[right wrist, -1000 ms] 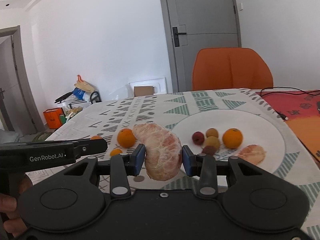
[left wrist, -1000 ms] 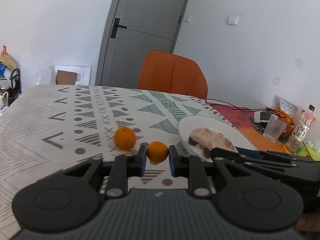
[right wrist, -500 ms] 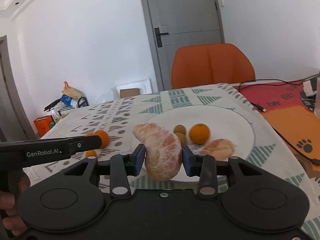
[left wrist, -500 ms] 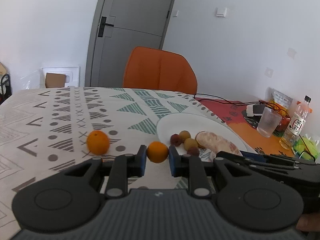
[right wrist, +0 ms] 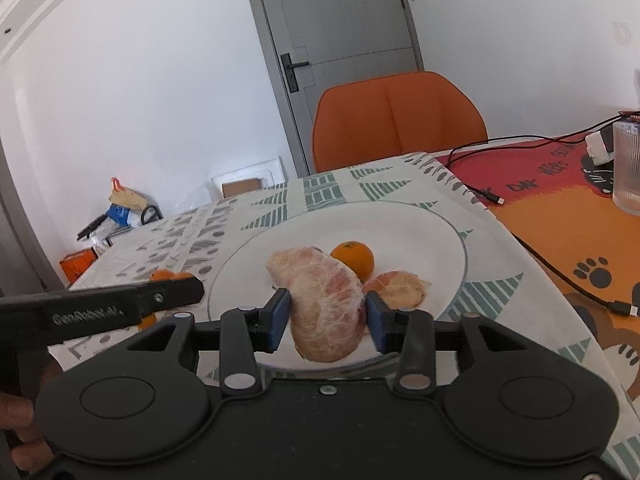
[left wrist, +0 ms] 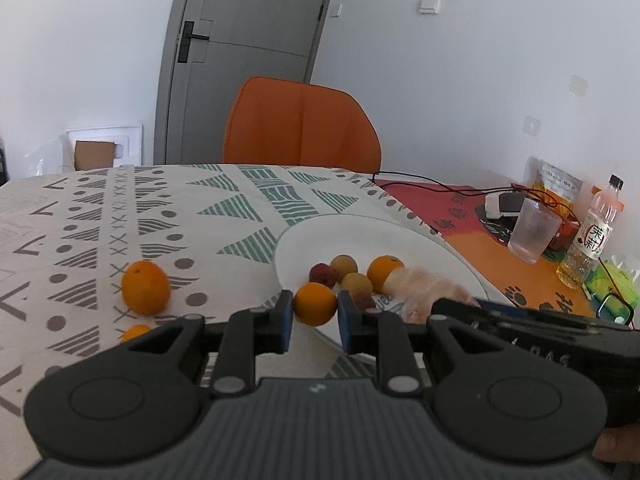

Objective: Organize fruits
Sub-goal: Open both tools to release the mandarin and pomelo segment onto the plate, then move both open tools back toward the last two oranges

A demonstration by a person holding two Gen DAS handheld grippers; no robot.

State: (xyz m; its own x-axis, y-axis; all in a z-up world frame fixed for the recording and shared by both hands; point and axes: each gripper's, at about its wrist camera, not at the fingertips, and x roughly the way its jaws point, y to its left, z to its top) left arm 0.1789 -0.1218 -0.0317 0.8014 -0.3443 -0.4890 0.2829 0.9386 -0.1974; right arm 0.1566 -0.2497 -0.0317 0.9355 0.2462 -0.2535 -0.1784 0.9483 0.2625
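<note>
Hangs between the jaws of the right gripper [right wrist: 327,318] as a peeled pomelo segment [right wrist: 324,308], low over the near part of the white plate [right wrist: 420,224], probably to be set down beside the fruit already gathered there. Stands on edge rather than flat: long axis rising from the blunt lower end near the plate's front rim up and away to the left, curved back bulging to the right, narrower upper end aimed at the plate's middle. Grips across the short width, a sensible hold for soft pulp, with both blue pads looking to touch the flanks while the jaws are opening, so a release seems to be under way. Just behind, on the plate, an orange [right wrist: 354,260] and a second, smaller peeled pomelo piece [right wrist: 396,286], near each other. Further left, pinched firmly in the narrow jaws of the left gripper [left wrist: 315,316], a small orange [left wrist: 315,304], round and so without any telling axis, carried level at the plate's left rim, likely next to go in. Beyond it on the plate, small red and brown round fruits [left wrist: 345,265]. Outside the plate, on the patterned counter [left wrist: 120,208], a loose orange [left wrist: 145,287] and a smaller orange fruit [left wrist: 135,332] near it, apparently not yet collected.
</note>
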